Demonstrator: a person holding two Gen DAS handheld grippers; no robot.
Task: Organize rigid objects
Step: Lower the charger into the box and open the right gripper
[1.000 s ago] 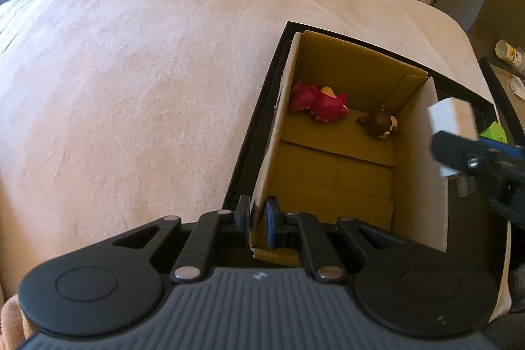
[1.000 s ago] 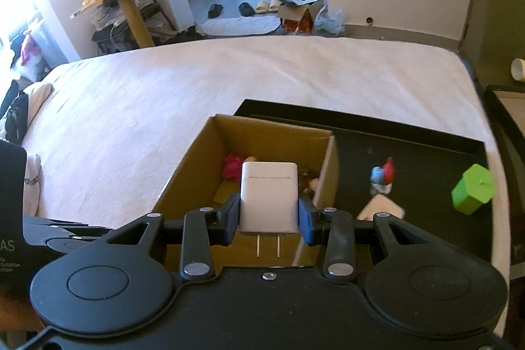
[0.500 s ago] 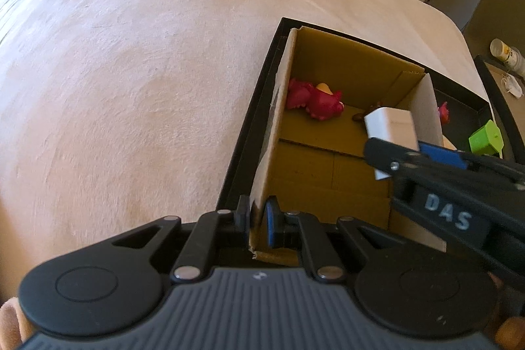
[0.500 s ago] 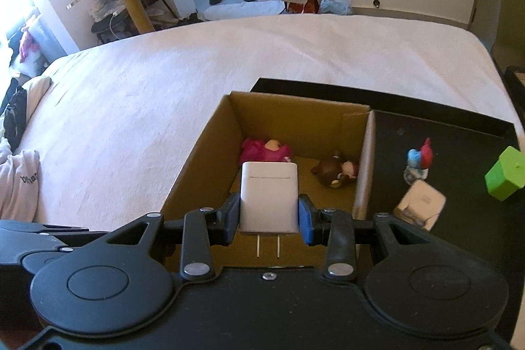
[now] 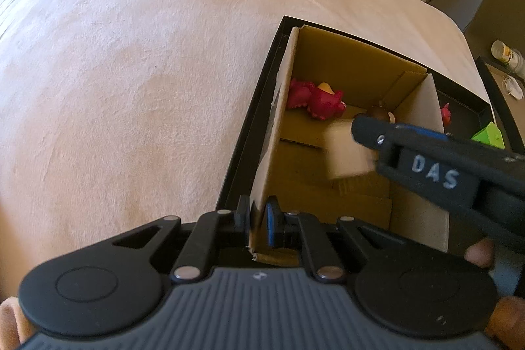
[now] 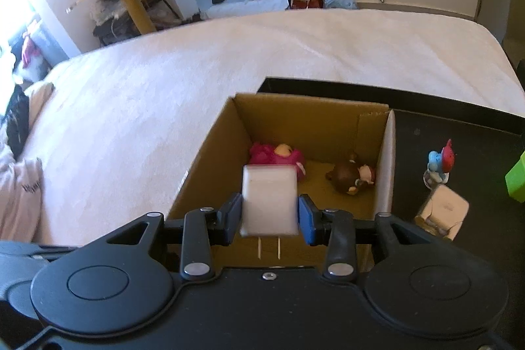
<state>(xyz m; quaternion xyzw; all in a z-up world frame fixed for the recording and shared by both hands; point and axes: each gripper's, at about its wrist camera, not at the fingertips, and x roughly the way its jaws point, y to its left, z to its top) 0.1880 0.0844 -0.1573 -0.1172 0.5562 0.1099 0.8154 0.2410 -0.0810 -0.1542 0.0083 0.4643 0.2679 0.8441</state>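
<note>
An open cardboard box (image 5: 354,68) (image 6: 315,113) stands in a black tray (image 5: 236,150) (image 6: 459,107) on the bed. My left gripper (image 5: 257,225) is shut on the box's near left wall. My right gripper (image 6: 269,215) is shut on a white plug charger (image 6: 269,199) (image 5: 347,153) and holds it over the box's inside. A pink toy (image 5: 315,100) (image 6: 275,154) and a brown toy (image 6: 351,177) (image 5: 379,112) lie on the box floor.
In the tray right of the box stand a blue and red figurine (image 6: 439,163), a white block (image 6: 443,212) and a green block (image 6: 516,181) (image 5: 489,135). The pale bed cover (image 5: 131,71) spreads to the left. Clothes (image 6: 19,186) lie at far left.
My right gripper has moved the charger further left and down over the box's inside. My left gripper keeps its hold on the box wall.
</note>
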